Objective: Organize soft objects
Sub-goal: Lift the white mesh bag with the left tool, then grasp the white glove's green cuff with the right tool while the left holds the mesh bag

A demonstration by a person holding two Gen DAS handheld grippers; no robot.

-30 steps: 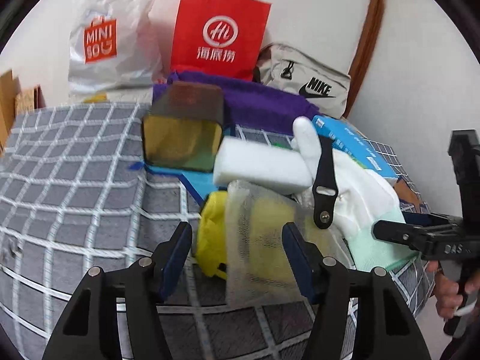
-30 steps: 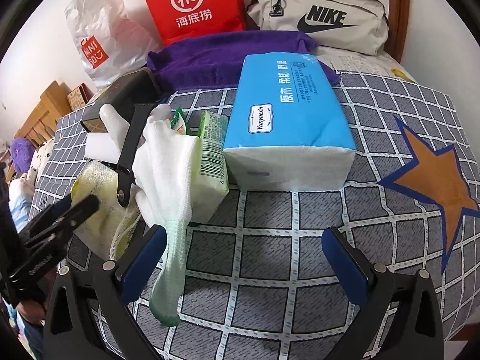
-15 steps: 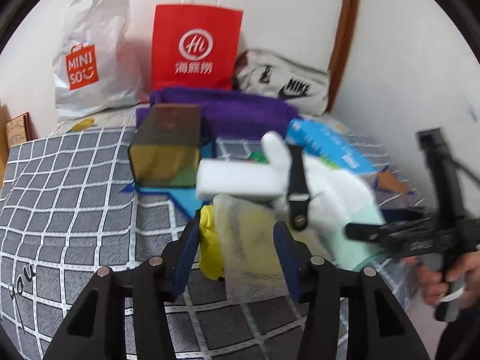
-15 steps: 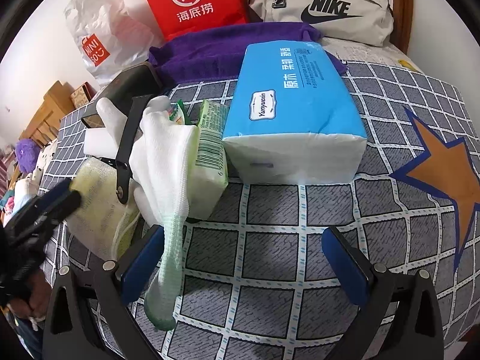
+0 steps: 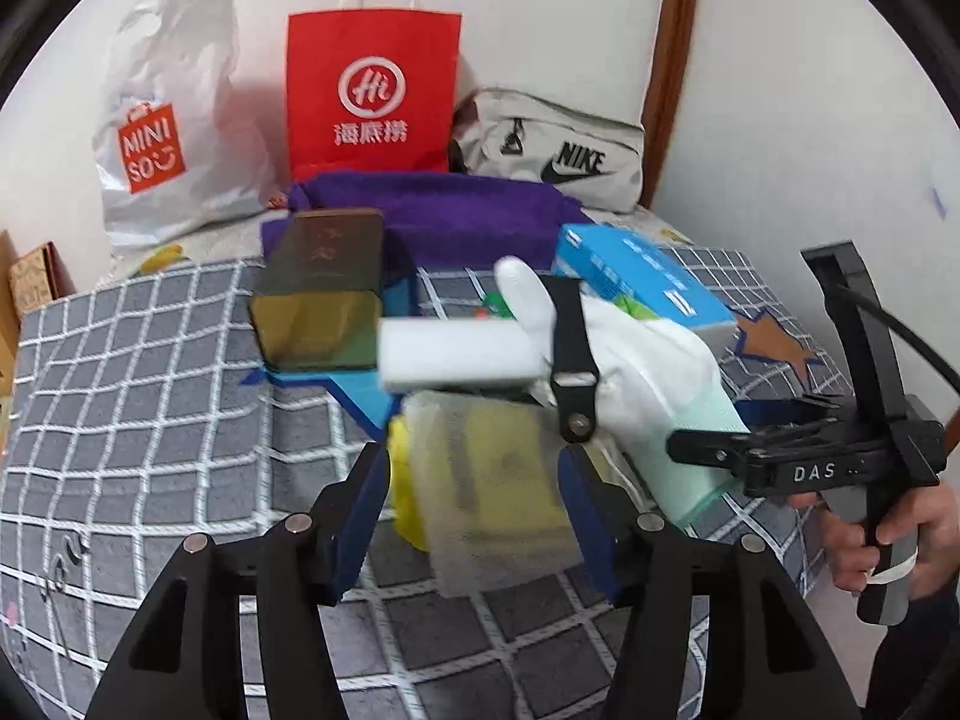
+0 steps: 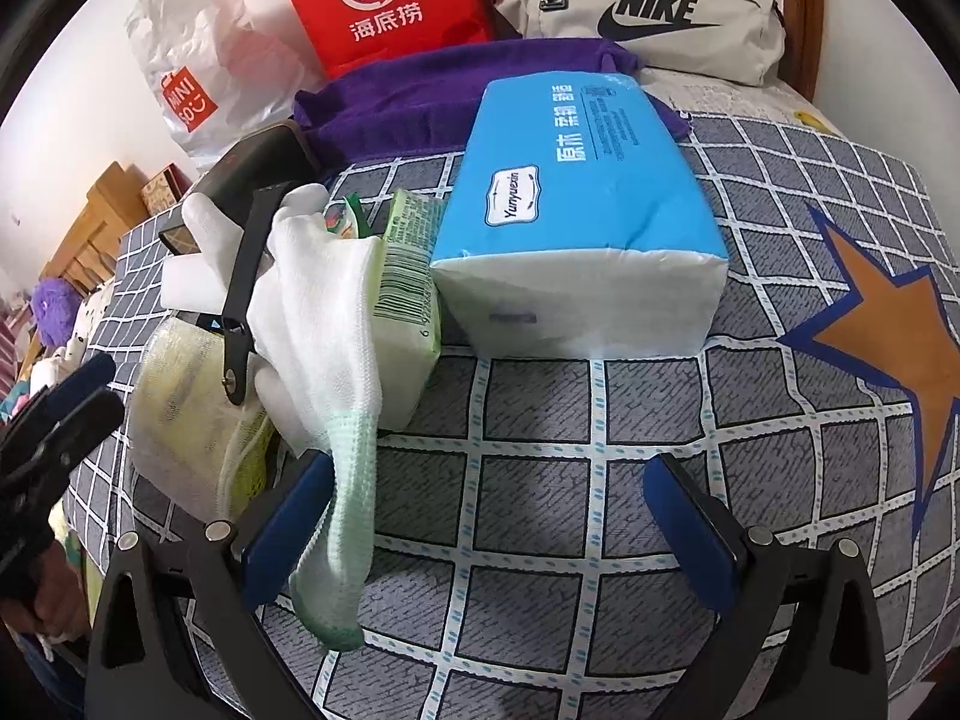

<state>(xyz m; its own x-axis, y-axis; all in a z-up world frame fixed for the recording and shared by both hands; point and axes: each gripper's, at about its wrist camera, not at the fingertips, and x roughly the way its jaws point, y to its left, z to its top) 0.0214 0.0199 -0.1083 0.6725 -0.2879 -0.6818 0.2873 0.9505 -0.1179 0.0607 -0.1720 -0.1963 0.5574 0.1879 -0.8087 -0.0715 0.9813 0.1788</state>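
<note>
A yellow sponge in white mesh [image 5: 492, 480] [image 6: 180, 414] lies on the checked bedspread [image 6: 540, 480]. My left gripper [image 5: 474, 480] [image 6: 84, 396] has the sponge between its fingertips; its jaws are opening and a gap shows at the left pad. Behind the sponge lie a white foam block [image 5: 456, 354] and a white glove with a green cuff [image 5: 648, 372] [image 6: 318, 312], a black strap [image 5: 570, 360] across it. My right gripper [image 6: 486, 474] [image 5: 708, 450] stands wide open over bare bedspread, the glove's cuff hanging beside its left finger.
A green tissue pack [image 6: 408, 294] leans between the glove and a big blue tissue pack [image 6: 576, 228]. A dark box [image 5: 324, 300] and a purple towel [image 5: 432, 210] lie behind. Shopping bags [image 5: 372, 90] and a Nike pouch [image 6: 648, 12] line the wall.
The left gripper rose a little and rolled slightly. Its jaws narrowed around the mesh sponge, then widened again. The right gripper stayed where it was.
</note>
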